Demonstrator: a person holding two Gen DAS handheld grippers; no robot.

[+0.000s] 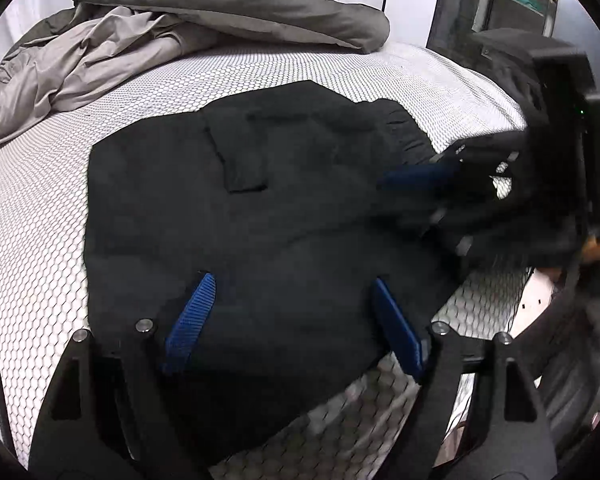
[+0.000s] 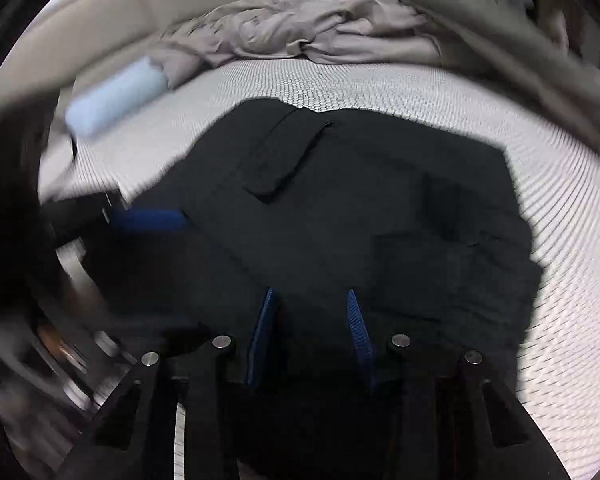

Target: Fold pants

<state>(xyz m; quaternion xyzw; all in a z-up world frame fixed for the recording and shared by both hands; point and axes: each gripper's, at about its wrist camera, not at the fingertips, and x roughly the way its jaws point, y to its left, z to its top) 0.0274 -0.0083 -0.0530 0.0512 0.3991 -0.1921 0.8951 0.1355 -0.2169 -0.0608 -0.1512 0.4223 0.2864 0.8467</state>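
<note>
My left wrist view is evenly lit and mostly sharp; my right smears with motion blur, both bending toward dark fisheye rims.

No legible writing, label, brand, number or sign appears in either wrist view. A small pale mark sits on the black body of the right hand-held gripper, just past its blue finger, over the edge of the black pants, but it is too blurred to read.
</note>
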